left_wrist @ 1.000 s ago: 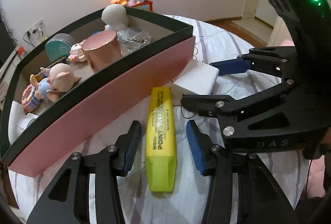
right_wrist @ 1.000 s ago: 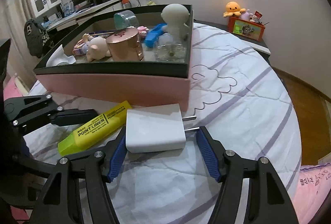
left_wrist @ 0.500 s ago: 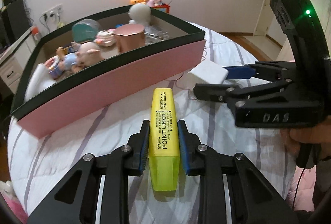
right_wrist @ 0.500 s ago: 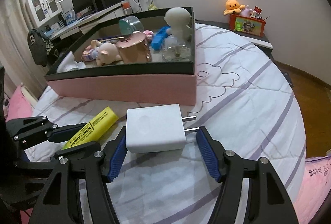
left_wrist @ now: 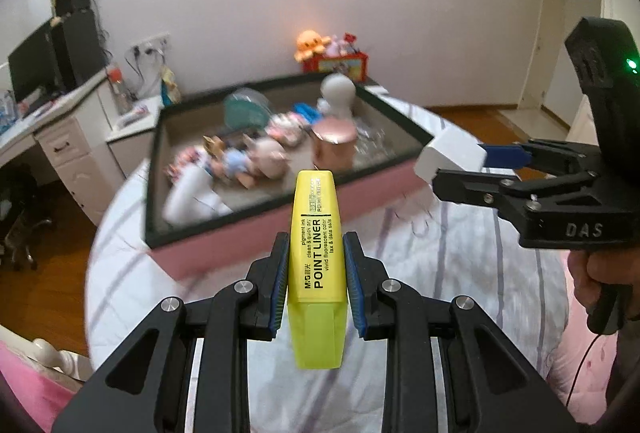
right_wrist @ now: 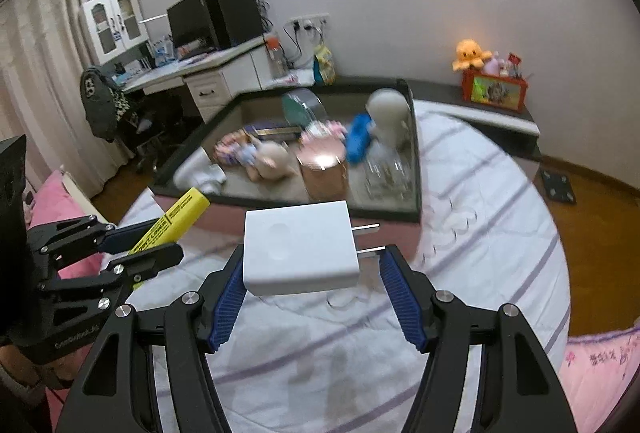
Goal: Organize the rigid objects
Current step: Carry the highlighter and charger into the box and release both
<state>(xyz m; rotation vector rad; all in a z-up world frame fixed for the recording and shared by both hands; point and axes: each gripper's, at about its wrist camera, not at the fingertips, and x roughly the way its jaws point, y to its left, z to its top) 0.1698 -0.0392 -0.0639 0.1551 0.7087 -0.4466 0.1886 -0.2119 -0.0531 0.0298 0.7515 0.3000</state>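
Note:
My left gripper (left_wrist: 316, 281) is shut on a yellow highlighter (left_wrist: 317, 257) and holds it in the air in front of the pink box (left_wrist: 248, 233). My right gripper (right_wrist: 310, 291) is shut on a white plug adapter (right_wrist: 300, 247), its two prongs pointing right, also lifted above the bed. The adapter shows in the left wrist view (left_wrist: 450, 155) near the box's right corner. The highlighter shows in the right wrist view (right_wrist: 176, 219) at the left. The box (right_wrist: 320, 209) holds several toys, a copper tin (right_wrist: 323, 173) and a white figure (right_wrist: 388, 113).
The box rests on a round bed with a white striped cover (right_wrist: 472, 233). A desk (right_wrist: 208, 73) with a monitor stands at the back left. A red box with an orange plush (right_wrist: 494, 83) sits on a ledge by the wall. Pink bedding (right_wrist: 600, 365) lies at the lower right.
Both grippers have risen off the bed. The left one closed on the highlighter and lifted it. The right one lifted the adapter. The box now lies lower and farther in both views.

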